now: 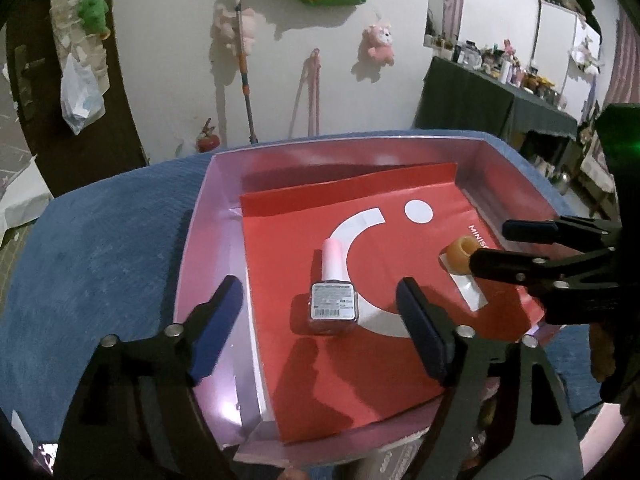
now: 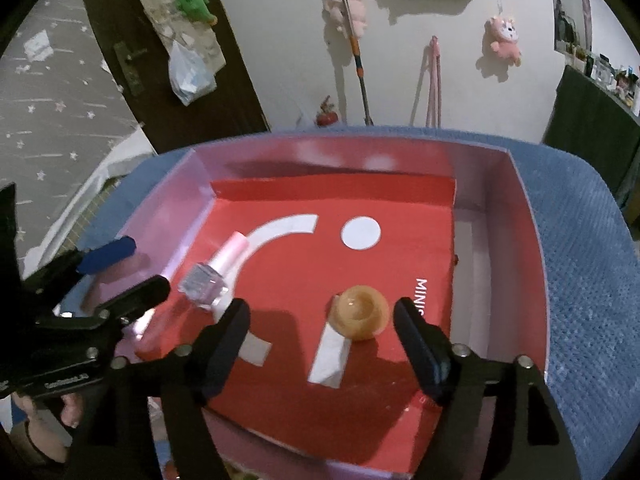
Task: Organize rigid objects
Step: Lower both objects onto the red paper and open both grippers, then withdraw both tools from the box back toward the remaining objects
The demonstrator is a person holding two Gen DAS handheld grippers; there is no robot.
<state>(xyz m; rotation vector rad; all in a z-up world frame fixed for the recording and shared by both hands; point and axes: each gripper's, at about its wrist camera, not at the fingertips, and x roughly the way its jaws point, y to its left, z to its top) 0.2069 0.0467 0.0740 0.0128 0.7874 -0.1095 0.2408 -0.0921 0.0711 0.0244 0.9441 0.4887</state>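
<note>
Two small things lie on the red paper sheet (image 1: 360, 364) lining the shallow pink cardboard box (image 1: 208, 236): a clear square glass bottle with a pale pink cap (image 1: 334, 284), on its side at the left, and a round amber cup-shaped piece (image 2: 362, 312) toward the right. Left claw (image 1: 320, 328) and right claw (image 2: 322, 346) each gape wide above them, gripping nothing, pads clear of both. Blue textured cloth (image 2: 580, 240) surrounds the box

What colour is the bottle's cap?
Pale pink; the bottle cap shows best in the left wrist view.
</note>
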